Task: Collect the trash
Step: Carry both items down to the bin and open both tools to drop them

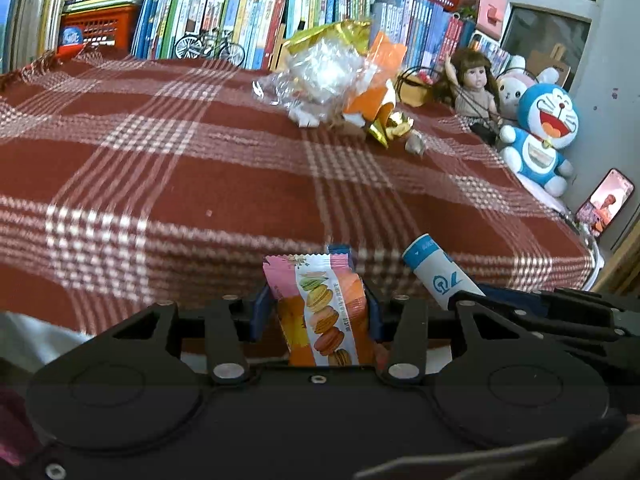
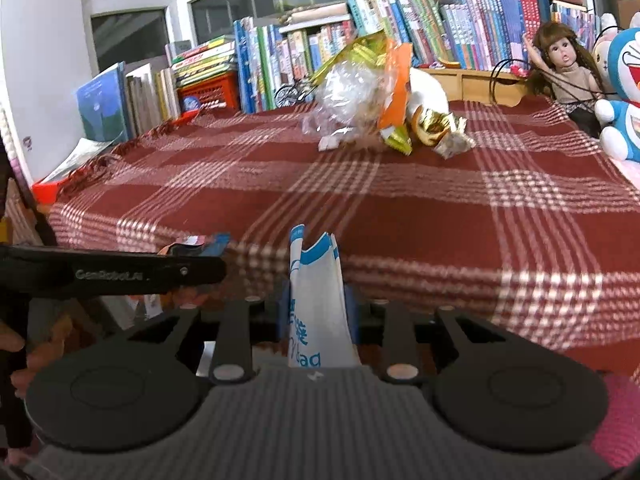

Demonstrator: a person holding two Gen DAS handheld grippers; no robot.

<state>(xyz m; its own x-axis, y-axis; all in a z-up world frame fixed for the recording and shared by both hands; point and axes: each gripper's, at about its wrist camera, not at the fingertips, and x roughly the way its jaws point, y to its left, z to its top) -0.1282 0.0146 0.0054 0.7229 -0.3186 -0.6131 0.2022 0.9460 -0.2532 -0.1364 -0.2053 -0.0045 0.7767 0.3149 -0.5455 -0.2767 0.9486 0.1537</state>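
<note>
Trash is in both your grips: the left gripper (image 1: 316,304) is clamped on a macaron wrapper (image 1: 320,312), the right gripper (image 2: 316,304) pinches a white-and-blue bag (image 2: 316,300) upright, likely to receive it. More wrappers (image 1: 340,80) sit piled far across the plaid cloth (image 1: 160,168).

"GenRoboLAI"-like lettering, partly blurred, on left gripper (image 2: 218,246) side. "bag" printed blue on white paper bag (image 2: 316,304). Book spines unreadable.
</note>
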